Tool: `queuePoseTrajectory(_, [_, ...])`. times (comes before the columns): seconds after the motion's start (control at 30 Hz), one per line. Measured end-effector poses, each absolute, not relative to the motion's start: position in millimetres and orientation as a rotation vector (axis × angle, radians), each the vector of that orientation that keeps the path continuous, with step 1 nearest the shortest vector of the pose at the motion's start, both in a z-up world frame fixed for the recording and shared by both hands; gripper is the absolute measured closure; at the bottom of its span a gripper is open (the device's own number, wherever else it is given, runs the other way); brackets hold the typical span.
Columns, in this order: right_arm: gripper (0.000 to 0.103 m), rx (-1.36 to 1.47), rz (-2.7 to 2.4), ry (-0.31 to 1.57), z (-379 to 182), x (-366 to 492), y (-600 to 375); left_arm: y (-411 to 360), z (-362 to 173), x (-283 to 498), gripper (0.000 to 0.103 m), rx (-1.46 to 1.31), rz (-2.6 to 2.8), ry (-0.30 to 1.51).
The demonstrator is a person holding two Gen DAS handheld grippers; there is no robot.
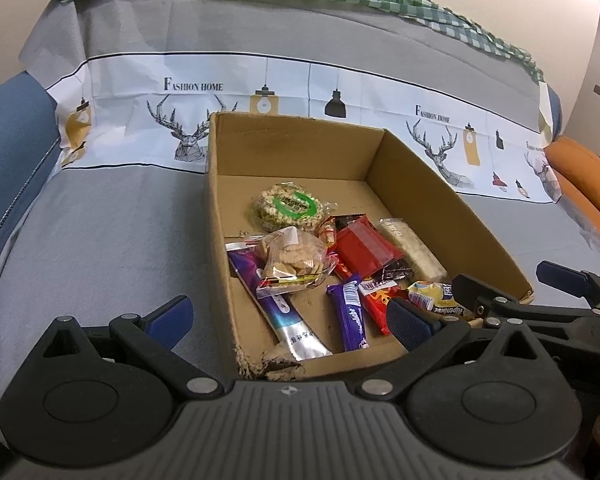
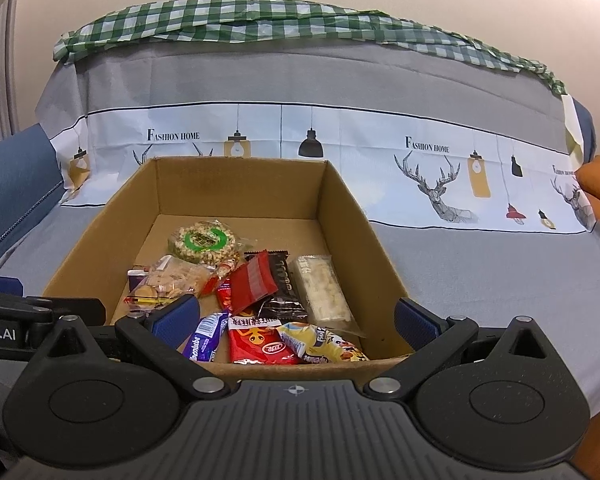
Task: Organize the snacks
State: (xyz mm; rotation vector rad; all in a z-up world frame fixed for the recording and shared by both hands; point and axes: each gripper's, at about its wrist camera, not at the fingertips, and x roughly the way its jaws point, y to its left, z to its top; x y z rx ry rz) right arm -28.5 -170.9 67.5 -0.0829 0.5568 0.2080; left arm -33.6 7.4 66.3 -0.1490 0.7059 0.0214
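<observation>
1. Your left gripper [image 1: 288, 320] hovers at the near left corner of the cardboard box [image 1: 296, 148], its blue-padded fingers [image 1: 170, 318] spread wide with nothing between them. One finger hangs outside the left wall, the other over the near end of the box.
2. Your right gripper [image 2: 296, 320] hovers at the near wall of the same box [image 2: 240, 184], jaws likewise wide apart and empty – the left finger sits inside over the snacks, the right finger just outside the near right corner.
3. The box rests on a grey sofa cover [image 2: 480, 264] printed with deer heads and lamps; its near left corner is torn.
4. The snacks all lie in the near half of the box; the far floor is bare.
5. Farthest in is a round puffed-grain cake with a green ring label [image 2: 202, 242].
6. Just nearer, on the left, a clear bag of small biscuits [image 2: 168, 284] lies across a purple-and-silver pouch [image 1: 276, 312].
7. In the middle, a red packet [image 2: 254, 286] overlaps a dark brown bar [image 2: 286, 288].
8. To their right lies a clear-wrapped white rice bar [image 2: 324, 292].
9. Along the near wall – left to right – lie a purple bar [image 2: 206, 338], a red snack bag [image 2: 260, 344] and a yellow bag [image 2: 320, 344].
10. A green checked cloth [image 2: 260, 20] drapes the sofa back, and an orange cushion [image 1: 584, 176] sits at the far right.
</observation>
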Motion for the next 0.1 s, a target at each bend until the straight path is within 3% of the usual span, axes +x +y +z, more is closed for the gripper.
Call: queuePoseTrajectory(0.1, [0.001,-0.093,0.210,0.556,67.3,-26.8,-171.6,6.8,65.7,-30.0,0.000,-0.150,0.010,0.707])
